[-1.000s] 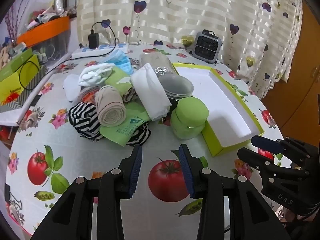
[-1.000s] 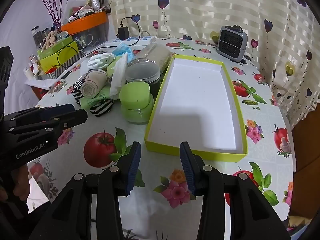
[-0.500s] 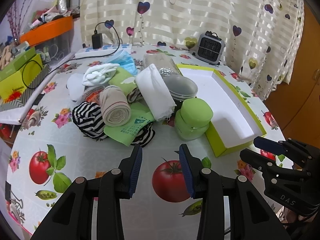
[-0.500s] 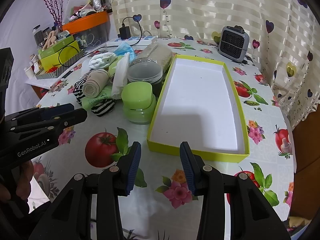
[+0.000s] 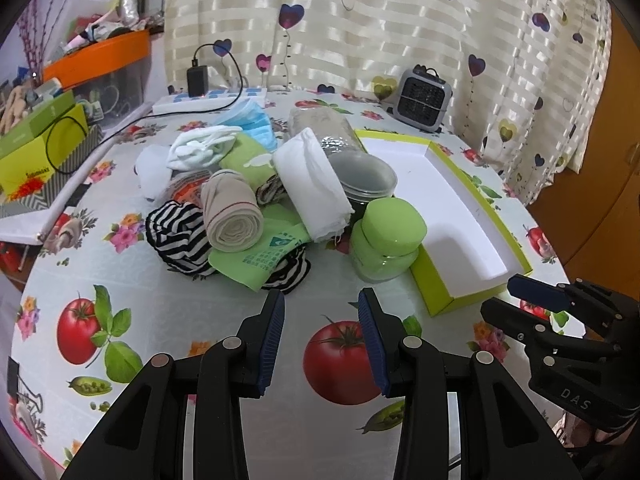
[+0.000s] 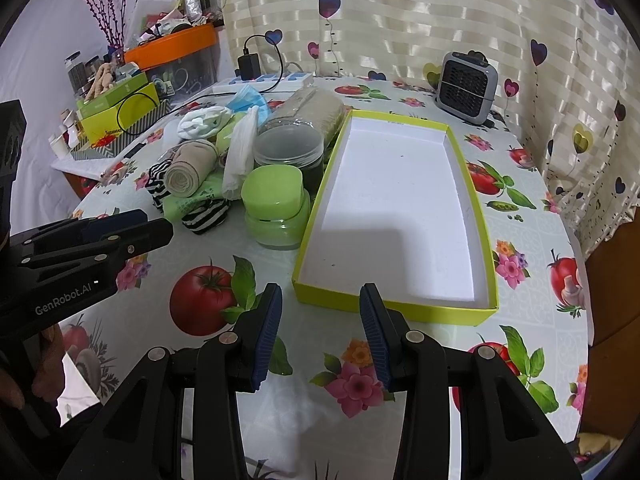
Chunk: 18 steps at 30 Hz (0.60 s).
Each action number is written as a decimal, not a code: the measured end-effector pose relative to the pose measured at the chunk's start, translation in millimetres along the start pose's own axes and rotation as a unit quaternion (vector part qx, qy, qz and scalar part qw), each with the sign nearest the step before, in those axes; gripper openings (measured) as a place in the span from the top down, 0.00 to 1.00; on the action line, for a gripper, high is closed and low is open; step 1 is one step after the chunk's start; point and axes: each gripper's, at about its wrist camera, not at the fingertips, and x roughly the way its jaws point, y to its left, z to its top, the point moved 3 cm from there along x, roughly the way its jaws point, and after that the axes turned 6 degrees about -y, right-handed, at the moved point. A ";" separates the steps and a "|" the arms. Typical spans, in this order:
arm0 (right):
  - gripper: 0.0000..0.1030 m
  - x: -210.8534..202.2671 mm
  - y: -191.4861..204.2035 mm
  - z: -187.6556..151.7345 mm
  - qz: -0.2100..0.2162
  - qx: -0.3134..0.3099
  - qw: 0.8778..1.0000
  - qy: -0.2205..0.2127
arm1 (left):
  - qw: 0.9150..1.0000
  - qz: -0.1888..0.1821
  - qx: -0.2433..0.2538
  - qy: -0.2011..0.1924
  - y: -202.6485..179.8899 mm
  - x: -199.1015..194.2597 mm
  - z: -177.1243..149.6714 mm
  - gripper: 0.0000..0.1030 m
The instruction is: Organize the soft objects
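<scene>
A pile of soft things lies on the table: a beige rolled cloth (image 5: 232, 216), a striped black-and-white fabric (image 5: 176, 236), a folded white cloth (image 5: 312, 184), a green bag (image 5: 248, 260), white gloves (image 5: 200, 148) and a blue face mask (image 5: 252, 120). The pile also shows in the right wrist view (image 6: 192, 176). An empty yellow-green box (image 6: 396, 216) with a white inside lies to its right. My left gripper (image 5: 322, 336) is open and empty, just short of the pile. My right gripper (image 6: 320, 336) is open and empty before the box's near edge.
A green lidded jar (image 5: 386, 240) and a clear plastic jar (image 5: 360, 172) stand between pile and box. A small grey heater (image 5: 422, 100) sits at the back. A power strip with a charger (image 5: 208, 96) and storage boxes (image 5: 36, 148) line the far left.
Both grippers have eased slightly forward toward the pile and the box. Nothing on the table has moved, and both stay open.
</scene>
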 end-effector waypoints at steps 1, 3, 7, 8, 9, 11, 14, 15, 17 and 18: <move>0.60 0.0 -0.2 0.0 0.000 0.000 1.000 0.000 | 1.000 -0.002 0.000 0.000 -0.4 -0.2 -0.2 0.64; 0.60 -0.1 -0.5 0.1 0.000 0.000 1.000 0.000 | 1.000 -0.003 0.002 0.001 -0.6 0.0 -0.6 0.64; 0.60 -0.2 -0.7 0.7 0.000 0.000 1.000 -0.001 | 1.000 -0.001 0.003 0.001 -0.7 0.7 -1.2 0.64; 0.60 -0.3 -0.9 0.8 0.000 0.000 1.000 0.000 | 1.000 -0.001 0.003 0.002 -0.6 0.9 -1.2 0.64; 0.60 -0.3 -0.8 1.1 0.000 0.000 1.000 0.000 | 1.000 -0.001 0.003 0.002 -0.4 1.1 -1.2 0.64; 0.60 -0.5 -0.9 1.7 0.000 0.000 1.000 0.000 | 1.000 0.000 0.002 0.001 -0.5 1.1 -1.5 0.64; 0.60 -0.6 -1.2 2.2 0.001 0.001 1.000 -0.001 | 1.000 -0.001 0.002 0.002 -0.4 1.2 -1.5 0.64; 0.60 -0.6 -1.1 2.6 0.001 0.001 1.000 -0.001 | 1.000 -0.001 0.002 0.001 -0.4 1.2 -1.6 0.64; 0.60 -4.2 2.1 5.8 0.002 0.002 1.000 -0.002 | 1.000 0.000 0.003 0.002 -0.3 1.3 -1.6 0.64; 0.60 -4.6 1.2 7.1 0.002 0.003 1.000 -0.003 | 1.000 0.000 0.003 0.002 -0.3 1.2 -1.7 0.64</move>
